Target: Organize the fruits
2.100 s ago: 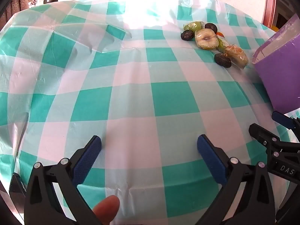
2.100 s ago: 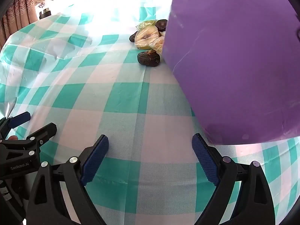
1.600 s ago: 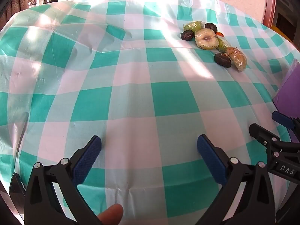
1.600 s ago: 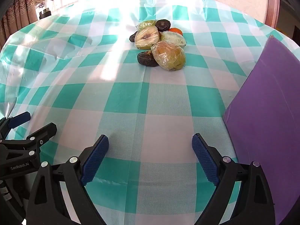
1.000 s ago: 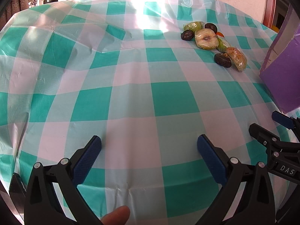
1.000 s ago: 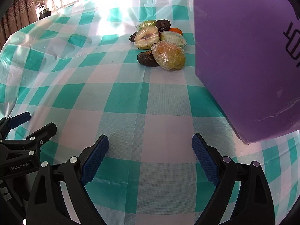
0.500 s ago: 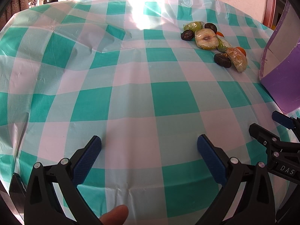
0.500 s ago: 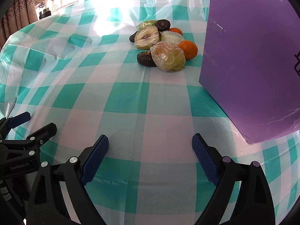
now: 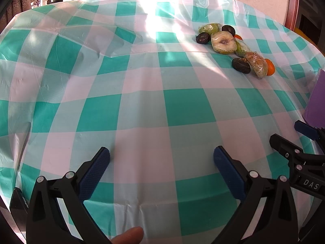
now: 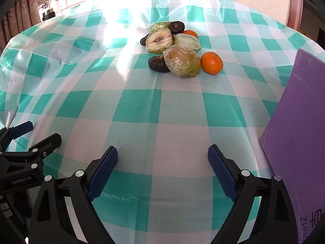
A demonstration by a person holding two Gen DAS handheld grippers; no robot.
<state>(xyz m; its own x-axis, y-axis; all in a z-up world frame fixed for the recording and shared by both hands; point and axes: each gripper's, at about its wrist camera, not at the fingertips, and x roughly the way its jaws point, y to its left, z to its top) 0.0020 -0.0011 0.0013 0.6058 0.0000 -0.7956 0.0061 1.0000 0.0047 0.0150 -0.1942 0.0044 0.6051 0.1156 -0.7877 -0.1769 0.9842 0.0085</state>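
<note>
The left gripper (image 9: 161, 158) hangs low over the near edge of the desk (image 9: 142, 109), its fingers (image 9: 94, 171) spread wide with nothing between them. The right gripper (image 10: 162, 161) sits beside it, equally low, fingers (image 10: 102, 171) wide apart and empty.

The fruits lie in one tight pile toward the far edge of the desk, well apart from both grippers. From the left of the pile: a small dark fruit (image 10: 143, 40) half hidden at the back; a cut half fruit in plastic wrap (image 10: 159, 40), pale flesh and dark core facing up; a dark wrinkled fruit (image 10: 158, 63) at the near side; a wrapped yellow-green fruit (image 10: 182, 62) touching it; a wrapped pale green piece (image 10: 189, 41) behind; and an orange (image 10: 211, 63) just beside the wrapped fruit, nearest the purple box (image 10: 300, 132) that stands at the right edge.

Assessment: all items appear light. The orange looks firm, round and likely to roll, so a hold across its widest part is advised. The wrapped pieces are judged slippery under film and soft beneath; the cut half should be taken by its skin sides, not the exposed face, with gentle closure. The dark fruits look shrivelled and may be soft. Since the pieces touch, lifting one may disturb its neighbours; the orange, standing at the outside, appears the freest to take.
</note>
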